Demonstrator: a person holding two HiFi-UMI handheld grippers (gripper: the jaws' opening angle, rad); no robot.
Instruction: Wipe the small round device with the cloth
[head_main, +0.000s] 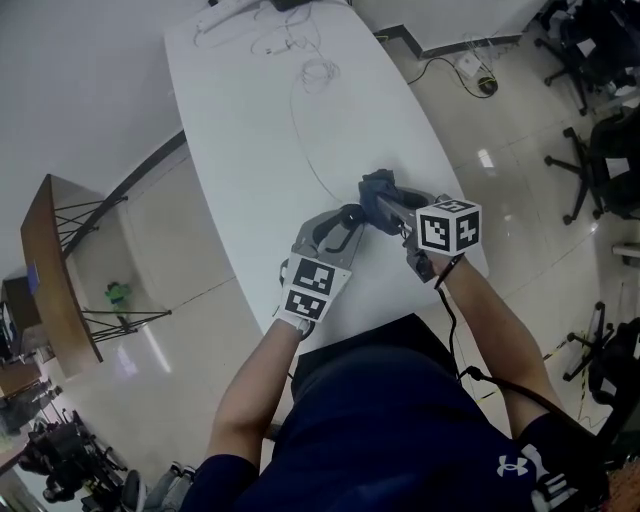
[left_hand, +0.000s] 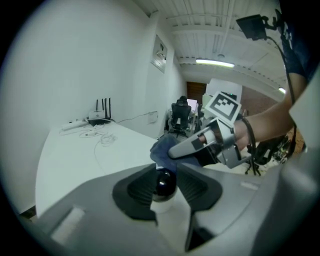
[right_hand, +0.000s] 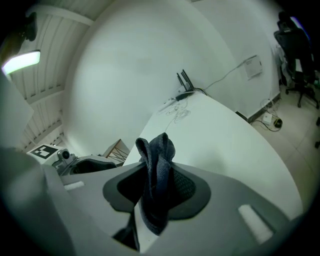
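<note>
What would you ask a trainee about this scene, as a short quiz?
1. What does the left gripper grip? A: a cable. B: a small round device. C: nothing.
2. True or false: the right gripper is empty.
3. Fill in: the table is ___ in colour.

Key: 1 B. 2 False: its jaws are shut on the cloth. 3 White.
</note>
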